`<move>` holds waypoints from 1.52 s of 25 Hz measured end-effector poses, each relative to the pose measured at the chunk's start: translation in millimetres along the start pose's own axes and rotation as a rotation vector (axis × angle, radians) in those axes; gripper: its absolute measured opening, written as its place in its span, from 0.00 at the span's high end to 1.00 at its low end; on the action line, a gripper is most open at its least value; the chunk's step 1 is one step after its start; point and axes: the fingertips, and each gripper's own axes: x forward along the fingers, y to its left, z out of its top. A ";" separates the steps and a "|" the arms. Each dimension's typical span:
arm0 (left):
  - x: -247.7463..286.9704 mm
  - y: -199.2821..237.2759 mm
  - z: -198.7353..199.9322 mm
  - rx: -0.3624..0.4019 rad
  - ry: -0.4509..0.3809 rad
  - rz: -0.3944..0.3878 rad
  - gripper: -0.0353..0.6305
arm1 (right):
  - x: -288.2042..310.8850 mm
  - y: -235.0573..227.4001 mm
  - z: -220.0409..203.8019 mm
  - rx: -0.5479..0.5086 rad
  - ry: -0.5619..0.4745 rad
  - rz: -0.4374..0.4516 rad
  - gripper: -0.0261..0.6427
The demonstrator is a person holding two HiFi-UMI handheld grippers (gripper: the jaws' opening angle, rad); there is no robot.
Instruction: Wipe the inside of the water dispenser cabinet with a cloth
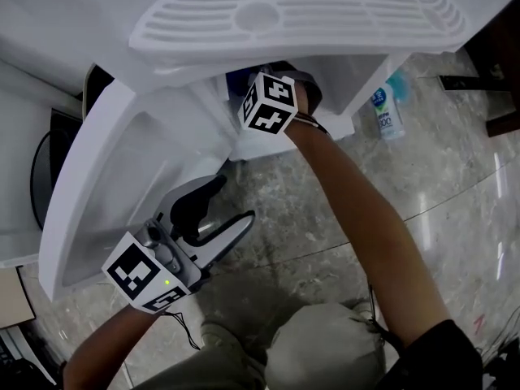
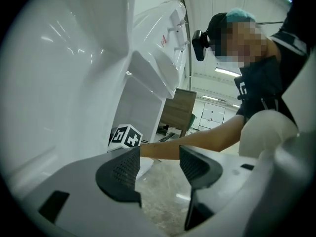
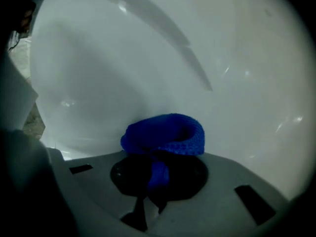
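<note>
Right gripper [image 3: 158, 171] clamped on blue cloth [image 3: 167, 133] inside white cabinet [image 3: 148, 58]; left gripper [image 2: 158, 163] jaws apart, beside door [image 2: 64, 83].

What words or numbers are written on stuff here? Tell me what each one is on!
"100": on the bottle on the floor; the small blue print above it is too small to read.
Red sticker on the dispenser: too small to read.
White print on the person's shirt: too blurred to read.
Cubes: only black-and-white squares, no words.
</note>
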 end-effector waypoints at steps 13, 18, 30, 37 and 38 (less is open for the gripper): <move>7.0 -6.4 -9.7 -0.007 0.024 -0.031 0.58 | -18.1 18.4 3.9 -0.019 -0.059 0.061 0.90; 6.3 -7.8 -9.4 -0.016 0.026 -0.035 0.58 | 1.3 -2.1 2.8 0.029 -0.019 0.044 0.90; 6.6 -13.5 -12.3 -0.034 0.035 -0.055 0.58 | -49.6 -5.9 10.2 0.292 -0.217 -0.006 0.90; 9.8 -13.7 -23.1 -0.055 0.041 -0.048 0.58 | -150.4 -71.0 72.5 0.541 -0.696 -0.246 0.90; 11.0 -16.8 -24.2 -0.055 0.045 -0.054 0.58 | -163.0 -76.2 85.0 0.546 -0.759 -0.268 0.90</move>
